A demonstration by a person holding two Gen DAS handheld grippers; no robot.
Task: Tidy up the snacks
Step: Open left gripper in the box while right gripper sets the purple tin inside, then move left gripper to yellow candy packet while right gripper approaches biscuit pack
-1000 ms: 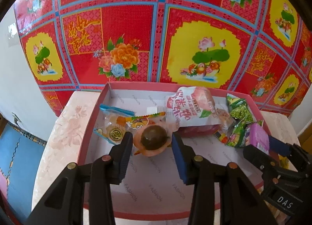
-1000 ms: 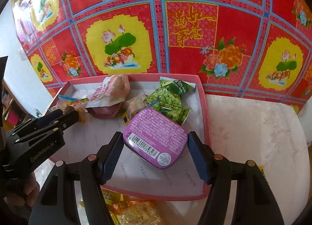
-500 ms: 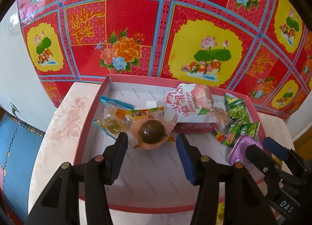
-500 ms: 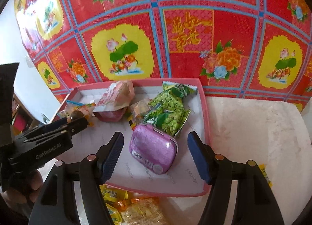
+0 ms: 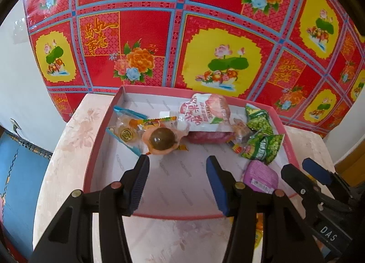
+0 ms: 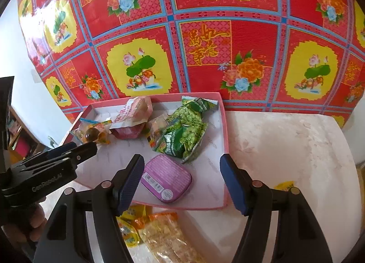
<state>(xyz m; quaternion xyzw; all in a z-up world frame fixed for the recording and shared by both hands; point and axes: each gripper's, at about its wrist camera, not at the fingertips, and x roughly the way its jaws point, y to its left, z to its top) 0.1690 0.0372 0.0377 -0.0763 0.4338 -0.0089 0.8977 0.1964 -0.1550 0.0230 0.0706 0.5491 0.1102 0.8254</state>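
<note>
Cloth (image 5: 146, 35) in red with yellow floral panels hangs behind a pale marbled table (image 6: 285, 149). On it sits a pink-rimmed box lid (image 5: 100, 139) holding the snacks: a white-and-pink pouch (image 5: 203, 112), 2 green pea packets (image 6: 187, 130), a purple tin (image 6: 166, 178) near the front edge, and a brown egg pack (image 5: 163, 138). More yellow packets (image 6: 157, 231) lie outside, in front. The left gripper (image 5: 178, 185) and right gripper (image 6: 182, 183) both hang with jaws spread, holding nothing; the tin lies between the right one's fingers, untouched.
</note>
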